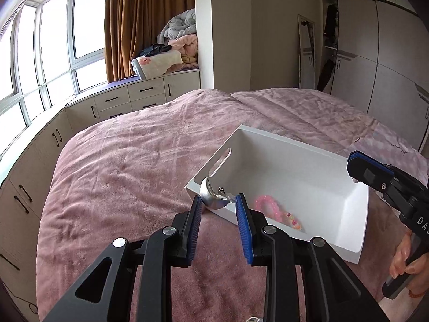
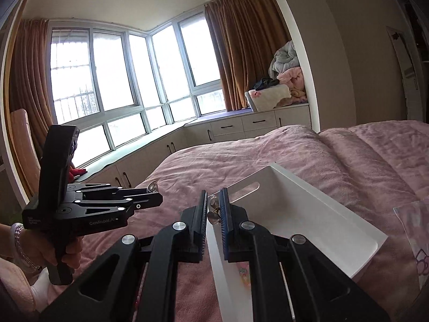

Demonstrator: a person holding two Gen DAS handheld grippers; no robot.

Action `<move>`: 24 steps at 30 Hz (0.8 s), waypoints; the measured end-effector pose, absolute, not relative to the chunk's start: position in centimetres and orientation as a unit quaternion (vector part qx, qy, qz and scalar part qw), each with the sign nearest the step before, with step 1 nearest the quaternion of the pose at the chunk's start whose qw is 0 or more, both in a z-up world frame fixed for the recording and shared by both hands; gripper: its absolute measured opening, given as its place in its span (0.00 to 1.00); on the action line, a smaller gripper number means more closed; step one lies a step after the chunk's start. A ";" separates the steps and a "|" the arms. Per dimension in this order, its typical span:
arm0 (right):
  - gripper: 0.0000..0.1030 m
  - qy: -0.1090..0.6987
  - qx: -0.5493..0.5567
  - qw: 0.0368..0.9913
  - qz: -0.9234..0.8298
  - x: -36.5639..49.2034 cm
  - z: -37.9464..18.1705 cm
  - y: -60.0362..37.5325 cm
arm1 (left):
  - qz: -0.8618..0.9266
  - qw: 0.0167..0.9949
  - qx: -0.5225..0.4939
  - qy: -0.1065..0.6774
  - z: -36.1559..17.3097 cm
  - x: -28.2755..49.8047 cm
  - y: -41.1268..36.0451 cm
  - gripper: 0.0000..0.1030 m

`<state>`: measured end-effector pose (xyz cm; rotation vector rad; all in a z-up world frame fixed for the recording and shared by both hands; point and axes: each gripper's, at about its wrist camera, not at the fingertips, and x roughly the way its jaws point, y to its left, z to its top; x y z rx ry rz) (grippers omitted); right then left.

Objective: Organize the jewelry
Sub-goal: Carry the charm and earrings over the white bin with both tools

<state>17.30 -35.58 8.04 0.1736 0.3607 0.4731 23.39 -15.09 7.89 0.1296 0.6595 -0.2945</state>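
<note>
Left claw point(image 1: 218, 209) part open, silver bangle point(image 1: 211, 197) between its fingers, over near corner of white box point(image 1: 295, 166) on the bed point(image 1: 120, 161). Right claw point(image 2: 213, 210) nearly closed, pinching small earring point(image 2: 213, 209) above box rim. Pink bead bracelet point(image 1: 268, 206) inside box.

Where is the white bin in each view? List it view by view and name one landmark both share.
Left wrist: the white bin sits right of centre, low in the picture, on the pink bedspread.
Right wrist: the white bin sits at lower right, with its near end cut off by the bottom edge.
Shared landmark: the blanket pile, upper middle in the left view and upper right in the right view.
</note>
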 end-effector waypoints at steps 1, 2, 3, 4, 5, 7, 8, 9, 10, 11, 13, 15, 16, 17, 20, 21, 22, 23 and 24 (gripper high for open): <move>0.10 0.174 0.088 0.956 0.219 17.3 8.1 -36.1 | -0.149 0.933 0.064 0.321 8.0 23.6 -15.8 0.30; 0.10 0.173 0.091 0.959 0.206 17.3 8.1 -36.6 | -0.152 0.933 0.064 0.320 8.2 23.9 -16.5 0.30; 0.10 0.173 0.091 0.961 0.193 17.3 8.1 -37.2 | -0.155 0.933 0.063 0.319 8.3 24.2 -17.2 0.30; 0.10 0.173 0.089 0.965 0.178 17.4 8.0 -37.5 | -0.159 0.932 0.062 0.318 8.4 24.5 -17.9 0.30; 0.10 0.174 0.084 0.967 0.165 17.6 7.9 -37.8 | -0.162 0.932 0.061 0.319 8.4 24.8 -18.6 0.30; 0.10 0.176 0.079 0.970 0.147 17.8 7.6 -38.2 | -0.164 0.931 0.061 0.320 8.3 25.5 -19.9 0.30; 0.10 0.180 0.079 0.970 0.143 17.9 7.5 -38.4 | -0.165 0.931 0.060 0.321 8.2 25.9 -20.5 0.30; 0.10 0.185 0.078 0.970 0.138 18.0 7.2 -38.5 | -0.167 0.929 0.059 0.324 8.0 26.2 -21.1 0.30; 0.10 0.190 0.078 0.970 0.132 18.3 7.0 -38.6 | -0.168 0.927 0.057 0.329 7.8 26.7 -21.6 0.30; 0.10 0.194 0.078 0.969 0.129 18.5 6.8 -38.8 | -0.167 0.926 0.056 0.334 7.5 27.1 -22.0 0.30; 0.10 0.201 0.076 0.969 0.121 19.0 6.4 -39.0 | -0.169 0.923 0.050 0.343 6.8 27.8 -22.7 0.30; 0.10 0.208 0.078 0.968 0.119 19.2 6.0 -39.3 | -0.166 0.919 0.046 0.355 5.9 28.6 -23.3 0.30; 0.10 0.211 0.080 0.967 0.117 19.3 5.8 -39.4 | -0.166 0.917 0.044 0.361 5.4 28.9 -23.6 0.30; 0.10 0.215 0.081 0.966 0.117 19.4 5.7 -39.5 | -0.165 0.915 0.042 0.366 4.9 29.2 -23.8 0.30; 0.10 0.218 0.084 0.965 0.116 19.6 5.4 -39.7 | -0.164 0.912 0.039 0.374 3.8 29.8 -24.3 0.30; 0.10 0.219 0.084 0.965 0.116 19.6 5.3 -39.7 | -0.164 0.912 0.040 0.375 3.5 29.9 -24.4 0.30; 0.10 0.220 0.083 0.965 0.116 19.7 5.3 -39.7 | -0.165 0.911 0.040 0.376 3.3 30.0 -24.5 0.30; 0.10 0.222 0.082 0.965 0.118 19.7 5.3 -39.6 | -0.166 0.910 0.039 0.377 3.1 30.2 -24.6 0.30; 0.10 0.223 0.080 0.964 0.118 19.8 5.2 -39.6 | -0.166 0.910 0.039 0.378 3.0 30.3 -24.7 0.30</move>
